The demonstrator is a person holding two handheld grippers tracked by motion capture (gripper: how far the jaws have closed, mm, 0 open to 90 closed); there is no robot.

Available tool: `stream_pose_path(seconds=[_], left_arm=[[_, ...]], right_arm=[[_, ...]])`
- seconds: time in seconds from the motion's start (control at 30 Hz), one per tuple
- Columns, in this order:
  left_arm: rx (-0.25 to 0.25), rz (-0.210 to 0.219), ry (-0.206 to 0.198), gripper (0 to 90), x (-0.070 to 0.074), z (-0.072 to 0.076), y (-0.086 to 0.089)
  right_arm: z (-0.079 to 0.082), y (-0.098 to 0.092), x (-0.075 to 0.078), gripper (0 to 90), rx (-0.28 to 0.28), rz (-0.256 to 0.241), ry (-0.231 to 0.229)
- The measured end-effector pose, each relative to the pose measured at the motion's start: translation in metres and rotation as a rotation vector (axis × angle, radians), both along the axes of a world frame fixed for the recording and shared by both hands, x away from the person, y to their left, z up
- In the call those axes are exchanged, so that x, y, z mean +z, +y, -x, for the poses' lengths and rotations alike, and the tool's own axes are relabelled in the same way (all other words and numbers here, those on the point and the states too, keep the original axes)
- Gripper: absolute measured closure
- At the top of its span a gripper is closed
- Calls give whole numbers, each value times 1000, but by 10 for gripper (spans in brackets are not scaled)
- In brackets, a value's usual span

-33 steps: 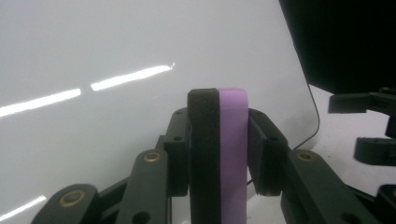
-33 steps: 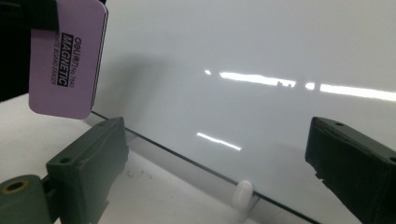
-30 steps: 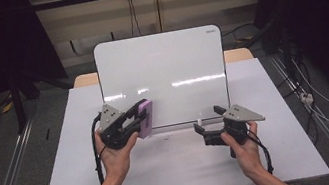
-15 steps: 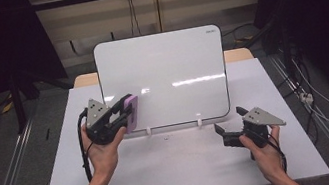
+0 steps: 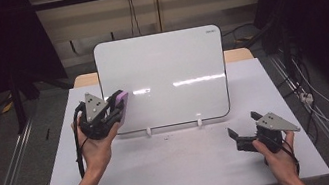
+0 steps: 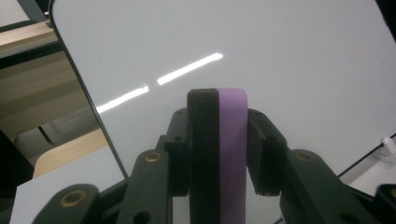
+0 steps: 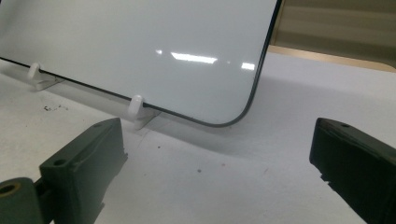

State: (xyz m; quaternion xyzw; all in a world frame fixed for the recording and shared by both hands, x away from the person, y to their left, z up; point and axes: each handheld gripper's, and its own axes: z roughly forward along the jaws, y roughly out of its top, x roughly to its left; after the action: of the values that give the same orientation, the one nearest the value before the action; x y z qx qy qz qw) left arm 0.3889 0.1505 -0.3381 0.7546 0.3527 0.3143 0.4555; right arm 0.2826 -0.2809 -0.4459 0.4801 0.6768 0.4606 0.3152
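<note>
A white board (image 5: 165,79) stands upright on two white clips (image 5: 149,132) at the middle of the table. My left gripper (image 5: 119,105) is shut on a purple and black eraser (image 6: 219,154), held at the board's lower left edge; the eraser (image 5: 123,107) faces the board (image 6: 261,51) closely. My right gripper (image 5: 243,127) rests low on the table at the front right, open with nothing between its jaws. In the right gripper view the board's lower right corner (image 7: 243,116) and one clip (image 7: 137,108) lie ahead of it.
The white table (image 5: 180,171) has small dark specks (image 7: 53,108) in front of the board. A wooden surface (image 5: 237,55) shows behind the board. Metal rails (image 5: 9,179) run along the floor on both sides, and cables (image 5: 315,97) trail at the right.
My left gripper has carried the eraser leftward along the board toward its left edge. My right gripper has drawn back to the right and lower, toward the table's front right.
</note>
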Motion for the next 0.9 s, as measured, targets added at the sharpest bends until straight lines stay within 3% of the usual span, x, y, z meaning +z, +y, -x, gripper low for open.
stream_pose_path(seconds=[0.4, 0.73, 0.9], left_arm=[[25, -108, -6, 653, -1, -6, -6], [49, -182, 35, 653, -13, -11, -15], [43, -225, 28, 653, -21, -10, -21]], right_arm=[[-1, 3, -3, 31, 7, 0, 6], [-2, 4, -4, 31, 10, 0, 7], [-2, 4, -4, 31, 11, 2, 9]])
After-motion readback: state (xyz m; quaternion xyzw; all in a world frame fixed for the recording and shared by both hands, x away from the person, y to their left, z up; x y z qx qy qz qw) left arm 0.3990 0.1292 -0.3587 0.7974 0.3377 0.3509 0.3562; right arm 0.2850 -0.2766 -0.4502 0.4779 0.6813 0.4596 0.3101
